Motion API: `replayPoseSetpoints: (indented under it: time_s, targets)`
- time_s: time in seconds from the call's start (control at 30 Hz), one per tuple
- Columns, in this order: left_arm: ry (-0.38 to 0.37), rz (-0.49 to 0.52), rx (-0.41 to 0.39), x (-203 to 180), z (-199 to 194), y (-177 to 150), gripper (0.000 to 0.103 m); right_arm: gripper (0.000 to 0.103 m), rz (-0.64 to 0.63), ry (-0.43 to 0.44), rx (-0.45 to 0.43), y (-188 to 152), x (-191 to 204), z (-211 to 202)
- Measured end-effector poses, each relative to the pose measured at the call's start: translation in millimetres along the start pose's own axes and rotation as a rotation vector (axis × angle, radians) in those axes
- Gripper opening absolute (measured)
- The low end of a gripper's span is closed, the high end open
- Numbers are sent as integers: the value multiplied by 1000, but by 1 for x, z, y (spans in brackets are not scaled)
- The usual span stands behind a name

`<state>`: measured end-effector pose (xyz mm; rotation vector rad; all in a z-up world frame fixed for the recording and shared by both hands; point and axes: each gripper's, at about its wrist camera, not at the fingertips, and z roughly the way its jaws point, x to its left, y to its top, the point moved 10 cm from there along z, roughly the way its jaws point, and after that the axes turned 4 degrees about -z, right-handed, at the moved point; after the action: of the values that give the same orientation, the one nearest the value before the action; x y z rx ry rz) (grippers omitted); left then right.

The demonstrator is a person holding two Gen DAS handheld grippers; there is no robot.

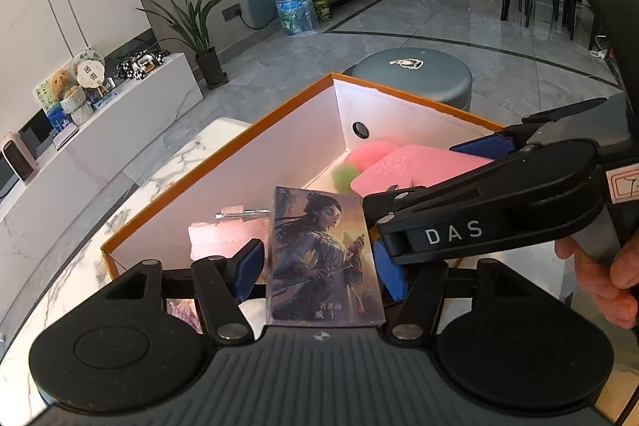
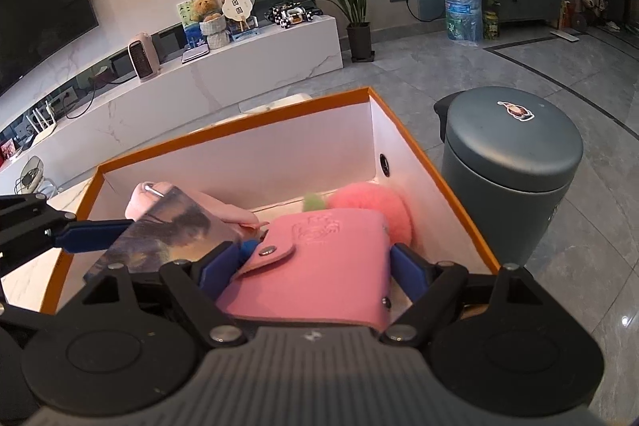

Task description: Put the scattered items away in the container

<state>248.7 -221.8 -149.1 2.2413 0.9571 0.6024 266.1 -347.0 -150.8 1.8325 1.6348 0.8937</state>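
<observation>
Both claws hang over the orange box (image 2: 439, 186). The left claw (image 1: 315, 266) has its pads apart around a picture card box (image 1: 325, 258); the right claw (image 2: 315, 266) clamps a pink wallet (image 2: 319, 258). A pompom (image 2: 367, 204) already lies inside; these two look like the last items.

Soft daylight, seemingly from the right, glares on the glossy floor (image 1: 459, 10); fisheye edges bend and darken.

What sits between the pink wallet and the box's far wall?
A pink pompom with a green tuft, seen in the right wrist view, lies between wallet and box wall.
</observation>
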Motion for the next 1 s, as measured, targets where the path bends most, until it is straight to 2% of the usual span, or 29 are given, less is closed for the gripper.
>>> replayPoseSetpoints:
  time_s: [0.13,0.37,0.53,0.7,0.77,0.9,1.0]
  targets:
    - [21,23,-26,-2,-7,5,76,86,11,4,-27,4,1,-9]
    - [24,-12,-44,-1,-28,10,76,87,23,-8,-59,9,3,-30]
    - [56,-24,-39,1,-51,13,76,89,76,-4,-64,7,4,-50]
    - [66,-74,-70,6,-87,11,79,91,99,-44,-65,4,7,-75]
    - [80,-89,-84,9,-102,9,87,93,100,-47,-72,1,10,-89]
    - [112,-87,-120,9,-131,4,87,95,93,-36,-94,-3,22,-113]
    - [136,-110,-147,13,-152,2,87,95,64,-60,-97,-4,31,-127]
